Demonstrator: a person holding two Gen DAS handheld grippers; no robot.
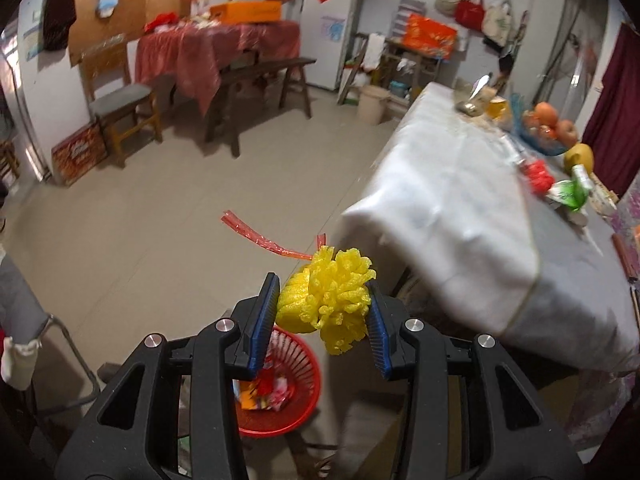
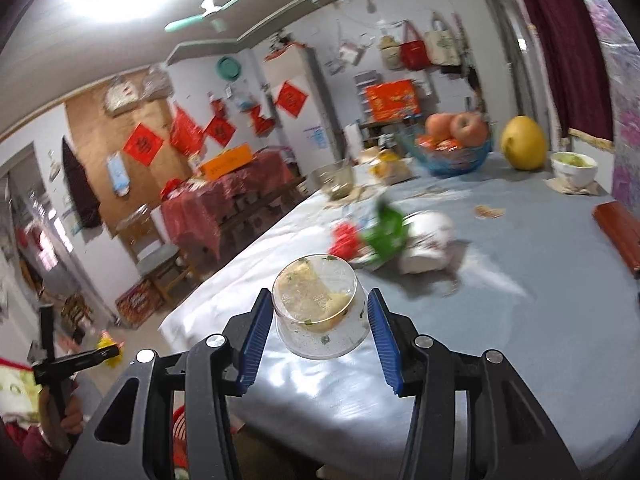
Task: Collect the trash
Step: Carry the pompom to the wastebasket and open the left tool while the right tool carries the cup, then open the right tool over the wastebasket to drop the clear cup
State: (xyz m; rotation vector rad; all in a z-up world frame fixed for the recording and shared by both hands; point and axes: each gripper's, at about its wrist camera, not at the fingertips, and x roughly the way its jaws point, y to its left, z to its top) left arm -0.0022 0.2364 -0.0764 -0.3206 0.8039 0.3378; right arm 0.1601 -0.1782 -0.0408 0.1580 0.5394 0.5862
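The left gripper (image 1: 323, 312) squeezes a yellow foam fruit net (image 1: 332, 300) and holds it up in the air, just above the red trash basket (image 1: 298, 408) on the floor. I think the drop comes next: move over the basket, then let go. The basket already has colorful wrappers in it. The right gripper (image 2: 320, 314) is clamped on a clear plastic cup (image 2: 320, 312) with food scraps inside, above the table (image 2: 520, 320).

Bright yellow foam net (image 1: 332, 304) sits between blue-padded black tongs (image 1: 324, 312); the slatted basket (image 1: 304, 400) is red. A clear bowl (image 2: 320, 312) holds beige scraps with green flecks above the pale grey desk (image 2: 520, 320).
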